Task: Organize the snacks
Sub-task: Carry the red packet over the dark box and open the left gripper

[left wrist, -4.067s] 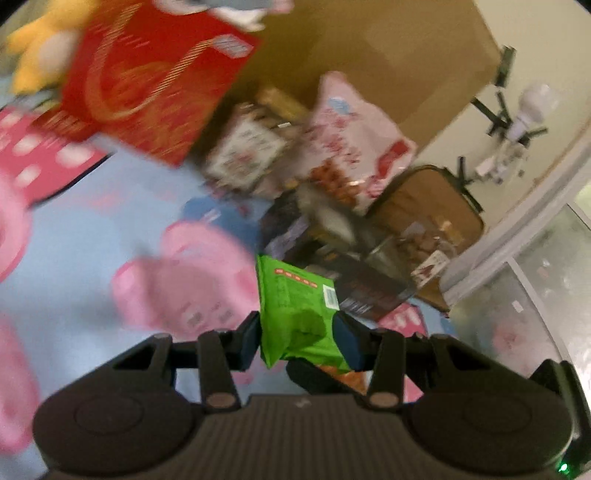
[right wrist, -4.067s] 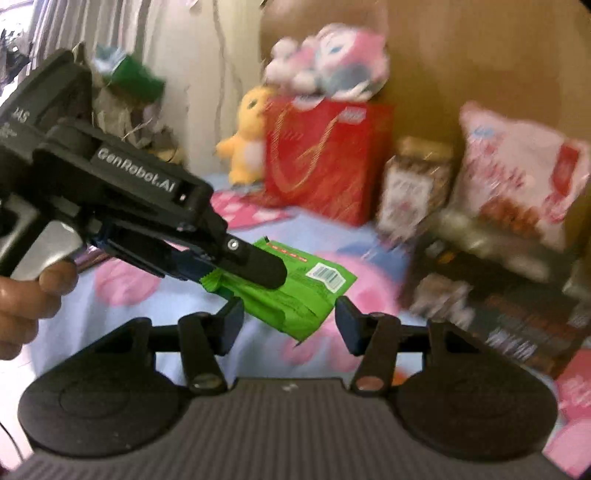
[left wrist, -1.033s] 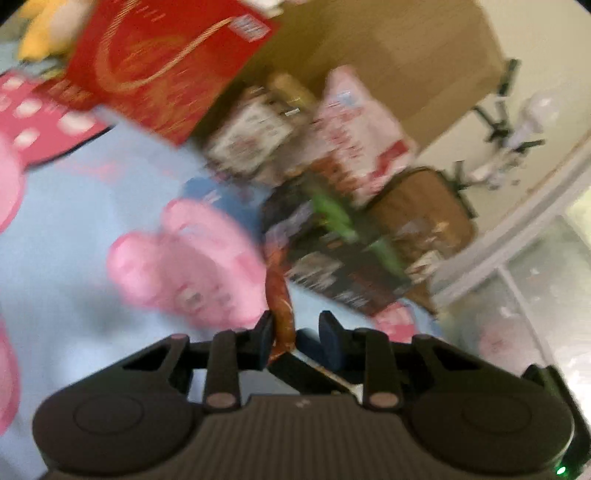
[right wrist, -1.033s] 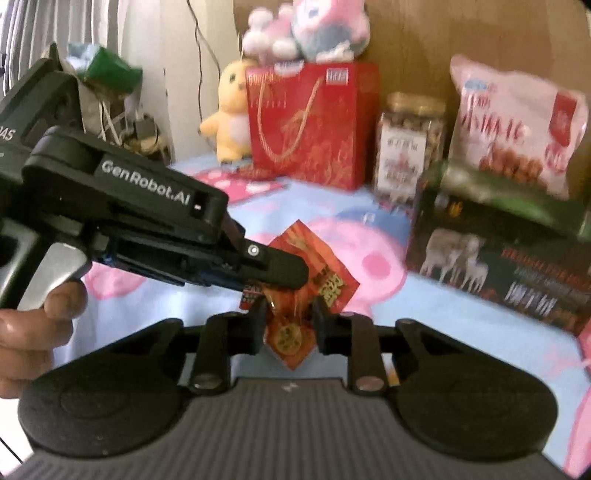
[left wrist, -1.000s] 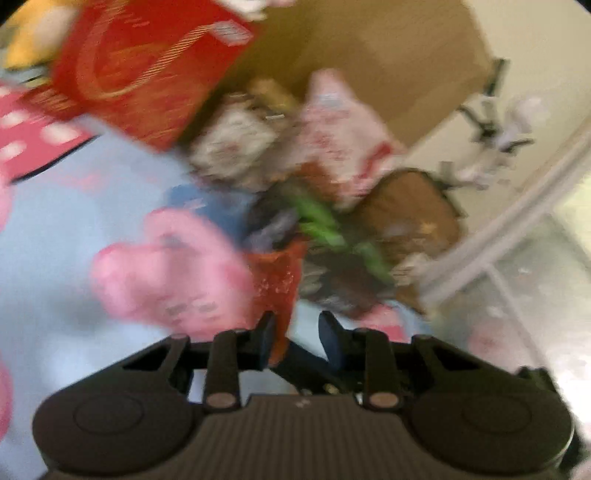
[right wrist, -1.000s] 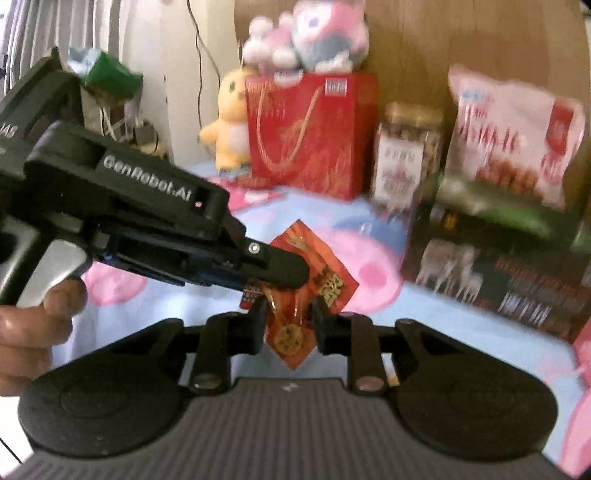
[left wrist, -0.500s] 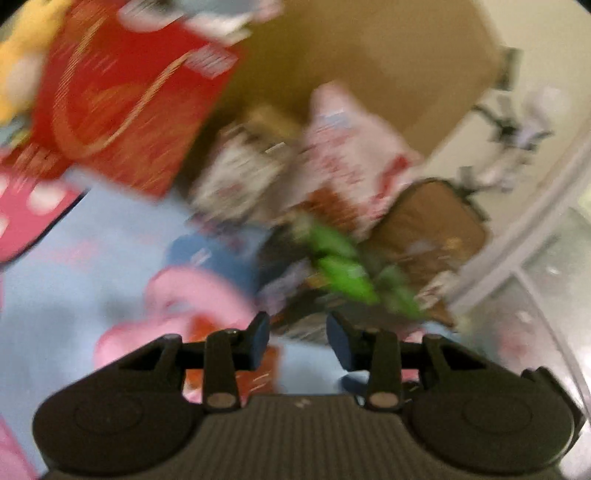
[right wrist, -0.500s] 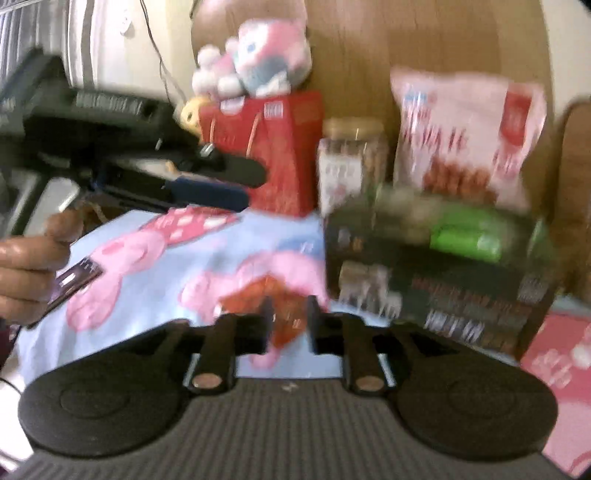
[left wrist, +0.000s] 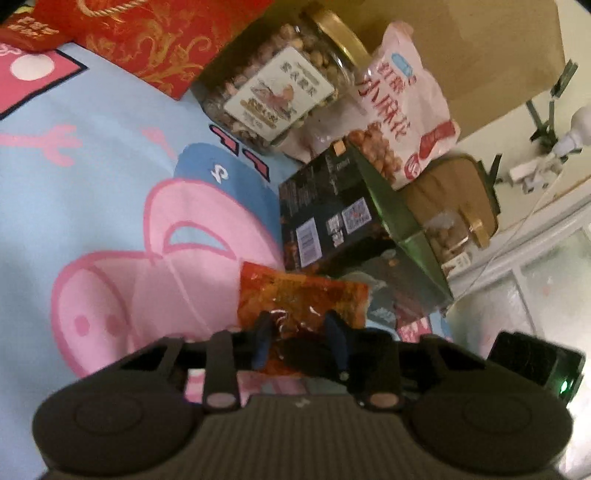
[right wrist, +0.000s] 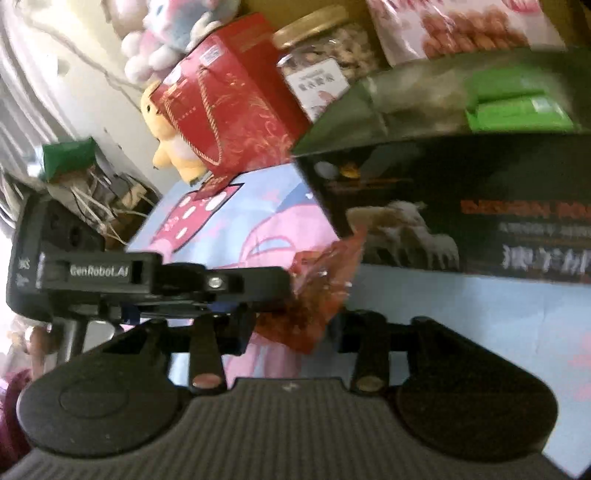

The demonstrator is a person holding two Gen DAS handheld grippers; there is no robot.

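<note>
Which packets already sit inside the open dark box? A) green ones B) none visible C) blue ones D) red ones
A: in the right wrist view, green packets lie inside the open dark box, while the red snack packet is outside it, pinched in the left gripper; the right gripper has its jaws spread.

- A home, most likely a bedroom: ahead of the jaws spreads a light blue bedsheet point(left wrist: 110, 155) printed with pink cartoon pigs.
- Beyond the jaws, soft toys: a yellow plush point(right wrist: 173, 147) and a pink plush point(right wrist: 166, 33) above a red gift bag point(right wrist: 229, 99).
- Household snacks stand past the jaws: a nut jar point(left wrist: 280, 81), a pink snack bag point(left wrist: 399, 107) and a dark box point(left wrist: 332, 218).
- A wooden headboard point(left wrist: 461, 48) rises behind them.
</note>
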